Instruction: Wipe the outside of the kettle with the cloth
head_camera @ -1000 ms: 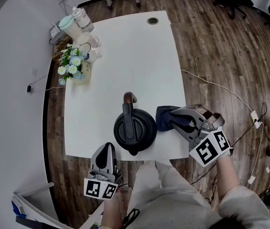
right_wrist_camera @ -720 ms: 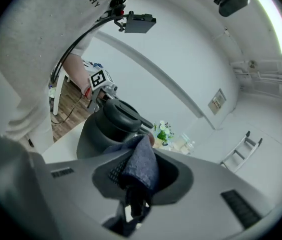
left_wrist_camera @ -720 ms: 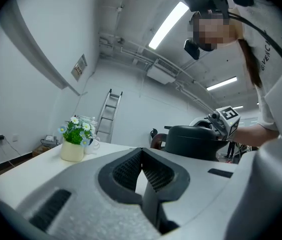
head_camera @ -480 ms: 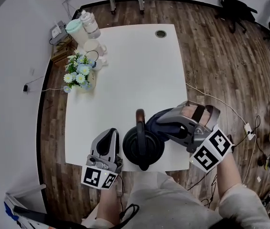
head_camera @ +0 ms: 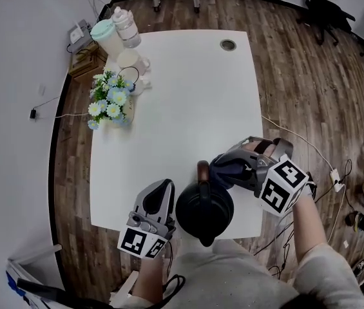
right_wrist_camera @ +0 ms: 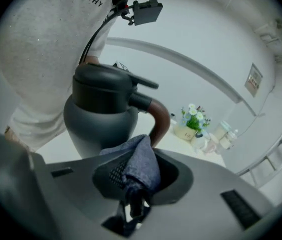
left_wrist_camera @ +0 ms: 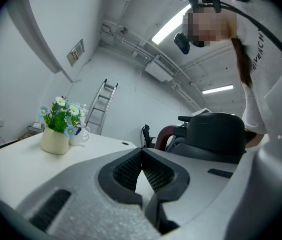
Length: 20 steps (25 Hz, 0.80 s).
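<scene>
Head view: the black kettle [head_camera: 204, 206] sits at the near edge of the white worktop [head_camera: 182, 95]. The left gripper [head_camera: 164, 190] is just beside it on one flank. The right gripper [head_camera: 220, 167] is on the other, bringing the blue cloth [head_camera: 230, 171] up by the brown handle [head_camera: 201, 170].

Left gripper view: jaws pressed together with nothing between them, kettle [left_wrist_camera: 215, 134] close on the right, flowers [left_wrist_camera: 58, 118] far back.

Right gripper view: jaws clamped on the bunched cloth [right_wrist_camera: 140, 168], just beside the kettle's body [right_wrist_camera: 98, 126] (whether they touch, I can't tell).
</scene>
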Each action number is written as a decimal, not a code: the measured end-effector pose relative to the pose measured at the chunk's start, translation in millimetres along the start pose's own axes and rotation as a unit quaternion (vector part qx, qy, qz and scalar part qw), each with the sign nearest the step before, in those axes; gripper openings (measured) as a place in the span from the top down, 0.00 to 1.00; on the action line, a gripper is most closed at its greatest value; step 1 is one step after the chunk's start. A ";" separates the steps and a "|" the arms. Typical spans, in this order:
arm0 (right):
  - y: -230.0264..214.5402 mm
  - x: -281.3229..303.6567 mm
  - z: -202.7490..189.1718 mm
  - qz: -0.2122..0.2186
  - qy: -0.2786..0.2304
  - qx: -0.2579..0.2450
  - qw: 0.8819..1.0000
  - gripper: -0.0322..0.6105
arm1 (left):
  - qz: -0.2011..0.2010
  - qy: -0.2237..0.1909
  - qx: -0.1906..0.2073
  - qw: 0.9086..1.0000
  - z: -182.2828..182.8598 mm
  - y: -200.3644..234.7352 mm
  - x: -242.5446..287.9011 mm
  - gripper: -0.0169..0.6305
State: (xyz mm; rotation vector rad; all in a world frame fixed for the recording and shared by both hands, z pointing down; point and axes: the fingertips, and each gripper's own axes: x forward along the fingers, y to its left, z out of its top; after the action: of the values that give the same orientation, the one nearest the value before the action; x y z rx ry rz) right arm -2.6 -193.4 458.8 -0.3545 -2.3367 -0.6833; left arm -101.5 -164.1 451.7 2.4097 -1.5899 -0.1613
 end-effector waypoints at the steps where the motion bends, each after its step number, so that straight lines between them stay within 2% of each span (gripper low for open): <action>1: 5.4 8.8 -8.9 0.015 0.002 0.009 1.000 0.85 | 0.000 0.002 -0.006 1.000 -2.9 1.2 0.9 0.97; 8: 24.6 48.4 -47.4 0.056 0.005 0.064 0.996 0.85 | -0.002 0.019 -0.019 1.000 -21.6 9.7 4.1 0.97; 13: 29.0 61.1 -58.1 0.056 0.011 0.089 0.994 0.85 | 0.003 0.022 -0.024 0.999 -28.2 13.1 0.5 0.97; 16: 26.2 61.9 -60.1 0.032 0.011 0.101 0.994 0.85 | 0.010 0.021 -0.023 0.999 -29.4 12.7 -3.9 0.97; 20: 9.1 21.8 -50.0 -0.058 0.023 0.098 0.993 0.85 | 0.038 0.014 -0.033 0.999 -28.2 11.6 -17.2 0.97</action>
State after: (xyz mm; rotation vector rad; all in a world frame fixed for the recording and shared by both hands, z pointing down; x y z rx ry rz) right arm 11.5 -212.3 508.8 -0.1143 -2.3690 -0.5035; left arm -112.3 -148.5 481.1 2.2885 -1.6342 -0.1640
